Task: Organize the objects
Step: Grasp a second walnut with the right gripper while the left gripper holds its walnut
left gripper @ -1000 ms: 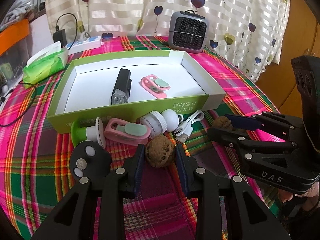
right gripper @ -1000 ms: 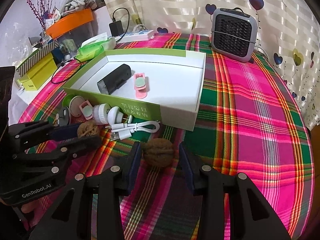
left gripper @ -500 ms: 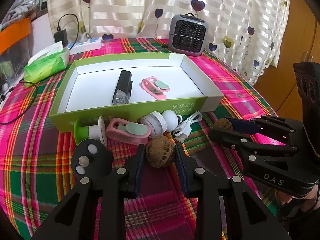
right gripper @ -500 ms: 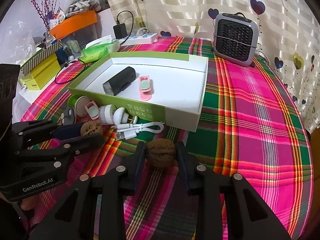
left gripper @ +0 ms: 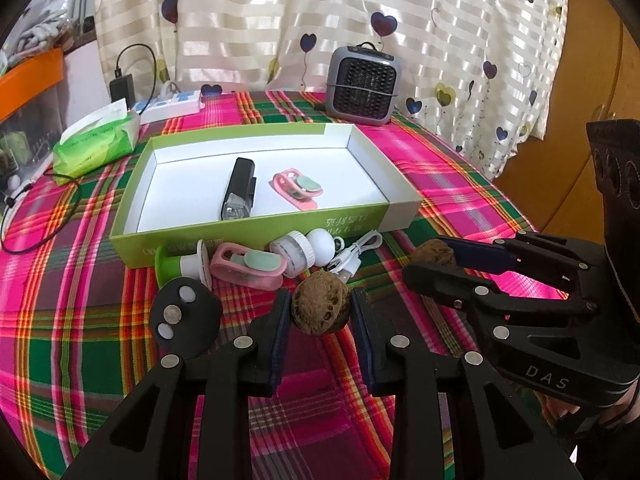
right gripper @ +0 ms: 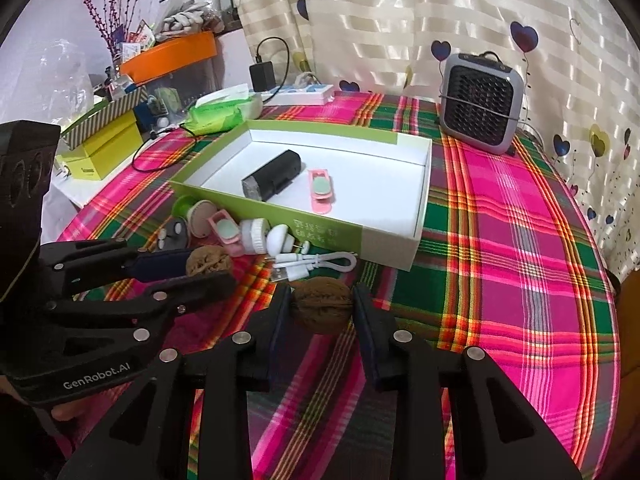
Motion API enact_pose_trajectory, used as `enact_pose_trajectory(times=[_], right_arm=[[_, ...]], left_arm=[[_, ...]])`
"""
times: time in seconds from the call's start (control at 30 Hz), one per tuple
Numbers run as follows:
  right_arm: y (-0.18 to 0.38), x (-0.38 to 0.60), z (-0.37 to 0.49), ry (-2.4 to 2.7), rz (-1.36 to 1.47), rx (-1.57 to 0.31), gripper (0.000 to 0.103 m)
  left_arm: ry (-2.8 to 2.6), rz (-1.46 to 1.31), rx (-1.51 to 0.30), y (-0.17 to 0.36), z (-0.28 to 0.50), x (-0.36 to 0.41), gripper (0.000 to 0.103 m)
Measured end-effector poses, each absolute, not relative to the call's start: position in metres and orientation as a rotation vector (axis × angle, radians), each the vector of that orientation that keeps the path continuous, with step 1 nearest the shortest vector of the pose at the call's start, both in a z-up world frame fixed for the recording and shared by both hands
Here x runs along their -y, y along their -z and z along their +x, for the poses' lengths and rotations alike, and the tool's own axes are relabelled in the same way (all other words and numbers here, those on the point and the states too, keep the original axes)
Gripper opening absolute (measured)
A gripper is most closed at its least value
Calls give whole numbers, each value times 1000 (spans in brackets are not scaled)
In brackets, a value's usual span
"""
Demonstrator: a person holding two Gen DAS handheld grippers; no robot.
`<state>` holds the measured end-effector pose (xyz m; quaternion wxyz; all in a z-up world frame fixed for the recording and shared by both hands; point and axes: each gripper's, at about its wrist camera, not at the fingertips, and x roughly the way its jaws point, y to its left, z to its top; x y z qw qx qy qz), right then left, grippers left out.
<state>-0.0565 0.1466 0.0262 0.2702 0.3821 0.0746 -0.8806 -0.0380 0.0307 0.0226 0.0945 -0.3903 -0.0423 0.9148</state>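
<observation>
Two walnuts, each gripped: left claw (left gripper: pixel 320 312) clamps one (left gripper: pixel 319 304), right claw (right gripper: pixel 322 312) one (right gripper: pixel 321 305); two pink clips.

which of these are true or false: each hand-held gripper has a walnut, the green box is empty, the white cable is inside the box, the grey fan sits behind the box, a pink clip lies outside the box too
1. Each hand-held gripper holds a walnut: true. The left hand-held gripper clamps one walnut, the right hand-held gripper another walnut.
2. The green box is empty: false. It holds a black flashlight and a pink clip.
3. The white cable is inside the box: false. It lies on the tablecloth in front.
4. The grey fan sits behind the box: true.
5. A second pink clip lies outside the box: true.
</observation>
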Motion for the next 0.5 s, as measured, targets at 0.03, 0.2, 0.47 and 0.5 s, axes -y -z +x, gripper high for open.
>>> enact_pose_trajectory(times=[0.03, 0.2, 0.47, 0.5], right_arm=[[-27, -147, -55, 2373, 1025, -201, 32], [-32, -146, -51, 2374, 1007, -198, 32], [-39, -145, -45, 2376, 980, -194, 32], [-39, -145, -45, 2376, 977, -193, 32]], left_arm=[[-2715, -1153, 124, -24, -37, -31, 27], [-2725, -1138, 121, -29, -34, -31, 27], [-2738, -1119, 117, -35, -30, -32, 27], [-2739, -1118, 117, -35, -30, -31, 27]])
